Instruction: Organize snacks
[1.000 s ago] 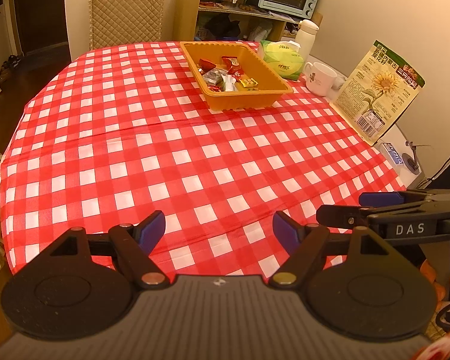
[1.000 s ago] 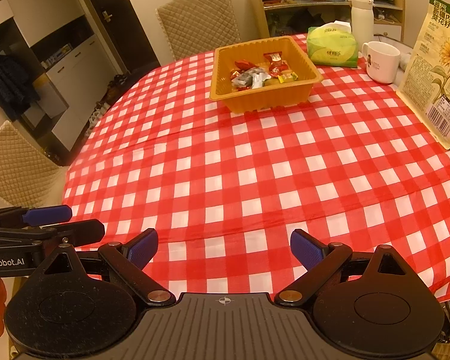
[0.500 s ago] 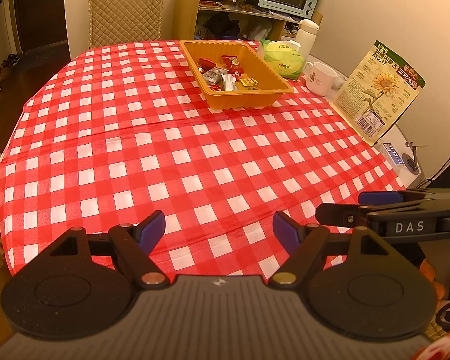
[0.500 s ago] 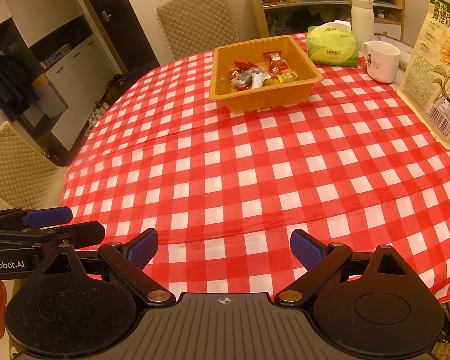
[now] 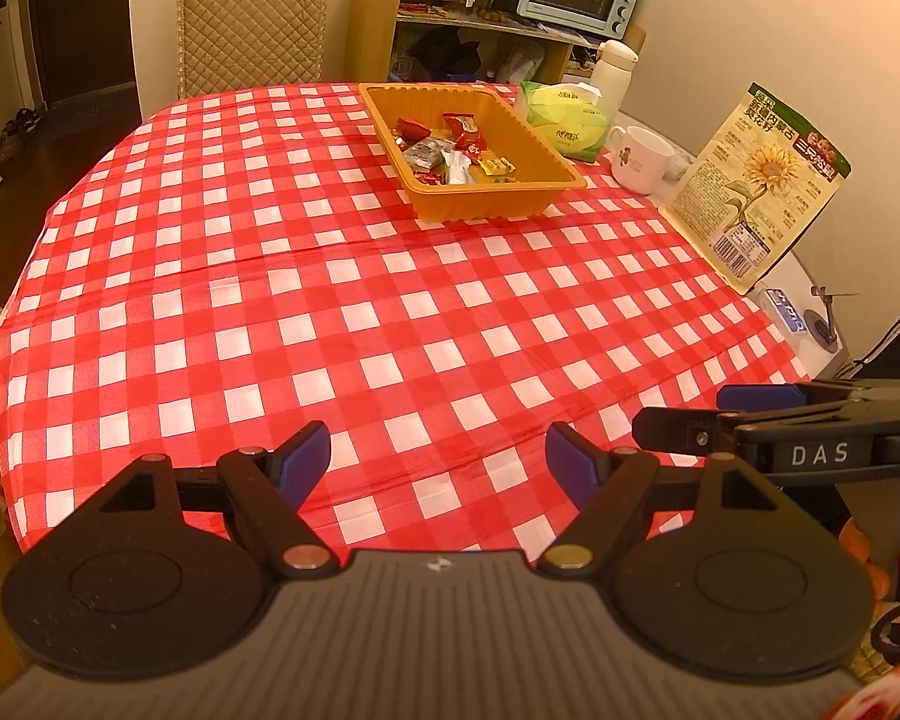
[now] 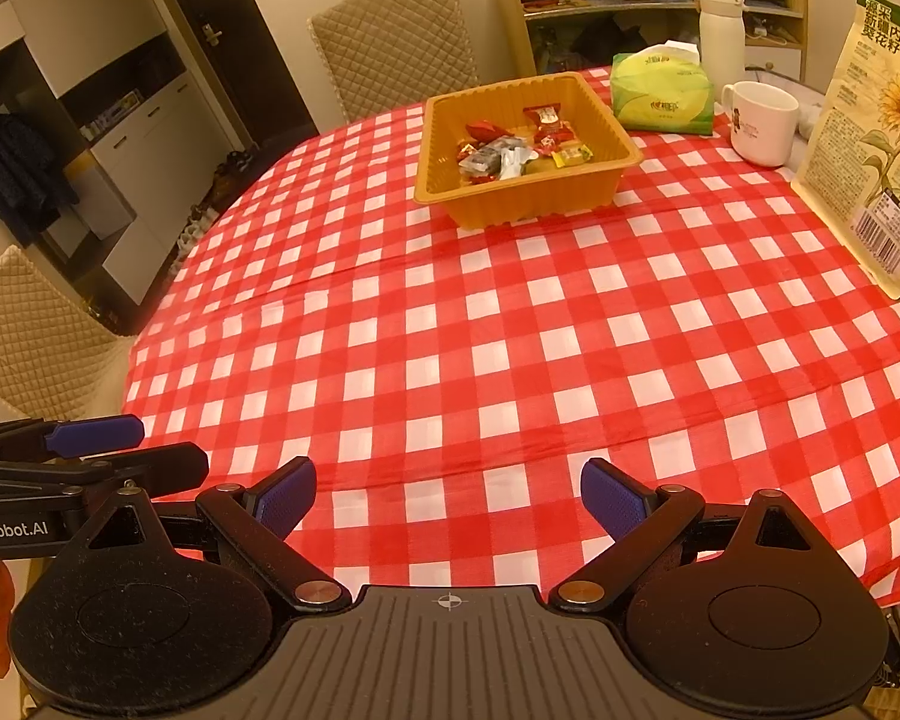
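Note:
An orange tray (image 5: 498, 199) (image 6: 528, 204) stands at the far side of the red-and-white checked table (image 5: 330, 312) (image 6: 510, 348). Several wrapped snacks (image 5: 450, 150) (image 6: 522, 147) lie inside it. My left gripper (image 5: 438, 459) hangs open over the table's near edge, nothing between its blue pads. Beside it my right gripper (image 6: 448, 495) is open too, with empty jaws. In the left wrist view the right gripper's fingers (image 5: 678, 427) reach in from the right edge; the right wrist view shows the left gripper's fingers (image 6: 99, 433) at the left edge. Both are far from the tray.
A green tissue pack (image 5: 564, 120) (image 6: 660, 96), a white mug (image 5: 639, 159) (image 6: 762, 123), a white flask (image 5: 612, 72) (image 6: 720, 30) and a sunflower-seed bag (image 5: 756, 186) (image 6: 876, 138) stand along the far right. Quilted chairs (image 5: 252, 24) (image 6: 396, 42) stand beyond the table, another chair (image 6: 24, 330) at its left.

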A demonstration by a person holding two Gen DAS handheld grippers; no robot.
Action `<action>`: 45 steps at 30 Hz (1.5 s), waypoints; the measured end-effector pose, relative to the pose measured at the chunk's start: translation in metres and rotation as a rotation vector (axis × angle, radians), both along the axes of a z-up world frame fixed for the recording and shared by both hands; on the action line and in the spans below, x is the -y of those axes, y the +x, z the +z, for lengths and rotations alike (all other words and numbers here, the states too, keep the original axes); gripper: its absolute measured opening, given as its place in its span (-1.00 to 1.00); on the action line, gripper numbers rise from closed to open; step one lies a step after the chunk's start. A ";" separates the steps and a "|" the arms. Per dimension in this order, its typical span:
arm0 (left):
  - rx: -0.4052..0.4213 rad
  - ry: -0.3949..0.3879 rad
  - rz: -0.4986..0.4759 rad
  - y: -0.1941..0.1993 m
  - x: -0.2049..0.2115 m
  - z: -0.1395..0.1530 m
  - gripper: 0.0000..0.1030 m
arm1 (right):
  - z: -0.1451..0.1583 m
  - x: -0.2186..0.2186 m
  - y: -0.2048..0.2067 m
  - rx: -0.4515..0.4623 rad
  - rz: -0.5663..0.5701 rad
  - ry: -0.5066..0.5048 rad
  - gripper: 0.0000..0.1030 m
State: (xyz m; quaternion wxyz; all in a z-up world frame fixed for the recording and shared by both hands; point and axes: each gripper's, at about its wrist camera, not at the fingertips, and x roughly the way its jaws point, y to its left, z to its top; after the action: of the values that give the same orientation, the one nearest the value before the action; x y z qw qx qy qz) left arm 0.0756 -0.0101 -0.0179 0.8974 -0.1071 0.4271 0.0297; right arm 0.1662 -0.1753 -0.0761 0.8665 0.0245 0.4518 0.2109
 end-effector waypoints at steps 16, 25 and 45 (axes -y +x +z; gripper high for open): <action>0.000 -0.003 0.005 0.005 0.000 0.002 0.50 | 0.000 0.001 0.002 0.000 -0.003 0.002 0.83; 0.000 -0.004 0.005 0.006 0.000 0.002 0.50 | 0.000 0.000 0.003 0.000 -0.003 0.003 0.83; 0.000 -0.005 0.005 0.008 0.001 0.001 0.50 | 0.000 0.001 0.003 -0.001 -0.003 0.002 0.83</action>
State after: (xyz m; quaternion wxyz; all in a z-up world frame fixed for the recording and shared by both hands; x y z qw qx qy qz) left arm 0.0835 -0.0114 -0.0168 0.8970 -0.1104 0.4268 0.0309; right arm 0.1691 -0.1767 -0.0762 0.8665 0.0261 0.4520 0.2101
